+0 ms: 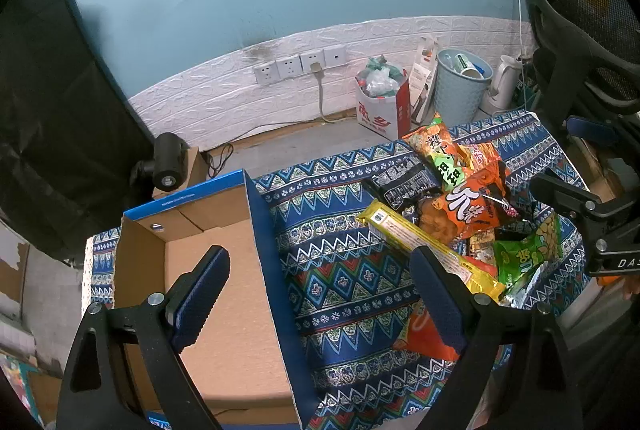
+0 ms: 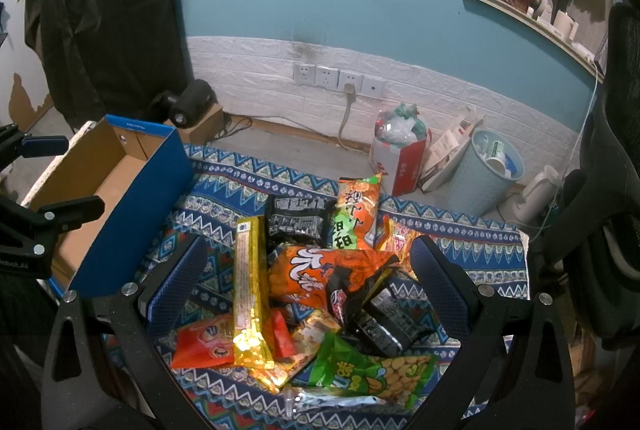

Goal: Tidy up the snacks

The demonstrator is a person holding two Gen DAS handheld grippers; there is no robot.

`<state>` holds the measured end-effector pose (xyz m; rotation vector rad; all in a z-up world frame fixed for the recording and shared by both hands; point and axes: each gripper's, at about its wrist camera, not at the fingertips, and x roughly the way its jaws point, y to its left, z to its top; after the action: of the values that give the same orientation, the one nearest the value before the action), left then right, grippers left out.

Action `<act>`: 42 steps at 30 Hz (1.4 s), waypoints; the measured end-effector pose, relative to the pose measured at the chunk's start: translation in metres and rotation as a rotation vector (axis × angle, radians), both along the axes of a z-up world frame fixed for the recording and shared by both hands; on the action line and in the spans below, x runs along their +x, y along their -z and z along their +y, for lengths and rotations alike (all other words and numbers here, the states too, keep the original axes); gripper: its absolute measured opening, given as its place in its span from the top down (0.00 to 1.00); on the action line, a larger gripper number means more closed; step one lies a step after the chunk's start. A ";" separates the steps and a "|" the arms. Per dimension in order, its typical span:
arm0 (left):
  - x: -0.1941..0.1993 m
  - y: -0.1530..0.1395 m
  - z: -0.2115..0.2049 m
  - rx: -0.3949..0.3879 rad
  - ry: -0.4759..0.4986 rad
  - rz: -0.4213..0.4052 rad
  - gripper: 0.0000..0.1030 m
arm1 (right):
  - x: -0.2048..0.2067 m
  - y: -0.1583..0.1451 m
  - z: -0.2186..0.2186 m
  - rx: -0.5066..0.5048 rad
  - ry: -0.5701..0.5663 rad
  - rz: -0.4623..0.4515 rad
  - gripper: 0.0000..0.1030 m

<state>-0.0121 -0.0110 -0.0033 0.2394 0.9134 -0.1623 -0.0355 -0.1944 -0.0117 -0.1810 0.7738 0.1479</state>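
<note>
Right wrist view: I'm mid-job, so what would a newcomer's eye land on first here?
First, the snack pile: bright orange, green, yellow and black packets heaped on the patterned blue cloth, right under the open right gripper. Next, the blue cardboard box to the pile's left, open-topped with nothing seen inside; the open left gripper straddles its right wall in the left wrist view.

Snack packets lie heaped toward the table's right edge; the open blue cardboard box sits empty at its left edge.
</note>
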 end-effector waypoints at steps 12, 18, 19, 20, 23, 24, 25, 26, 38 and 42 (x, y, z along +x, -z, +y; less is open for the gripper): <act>-0.001 0.001 0.000 -0.001 0.003 0.004 0.10 | -0.001 0.000 -0.001 -0.007 0.000 0.001 0.03; -0.004 0.003 -0.004 -0.001 0.010 0.009 0.10 | -0.001 0.001 -0.001 -0.007 0.000 0.002 0.03; -0.002 0.003 -0.003 -0.001 0.008 0.008 0.10 | 0.000 0.000 -0.001 -0.007 0.001 0.002 0.03; -0.003 0.003 -0.003 -0.001 0.009 0.008 0.10 | 0.000 0.000 -0.001 -0.007 0.000 0.002 0.03; -0.004 0.003 -0.004 -0.002 0.008 0.009 0.10 | 0.000 0.001 -0.001 -0.008 0.000 0.002 0.03; -0.002 0.002 -0.003 -0.001 0.007 0.008 0.10 | -0.001 0.001 -0.001 -0.008 0.000 0.002 0.03; -0.003 0.003 -0.003 -0.001 0.008 0.008 0.10 | 0.000 0.001 -0.001 -0.008 0.000 0.002 0.03; -0.003 0.003 -0.003 0.000 0.008 0.008 0.10 | 0.000 0.001 -0.001 -0.009 0.000 0.003 0.03; -0.003 0.003 -0.003 0.000 0.007 0.010 0.10 | -0.003 0.003 -0.004 -0.011 0.002 0.006 0.03; -0.003 0.003 -0.004 -0.001 0.006 0.010 0.10 | -0.001 0.002 -0.002 -0.012 0.001 0.005 0.03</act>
<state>-0.0153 -0.0146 -0.0065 0.2408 0.9228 -0.1700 -0.0367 -0.1962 -0.0135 -0.1912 0.7797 0.1428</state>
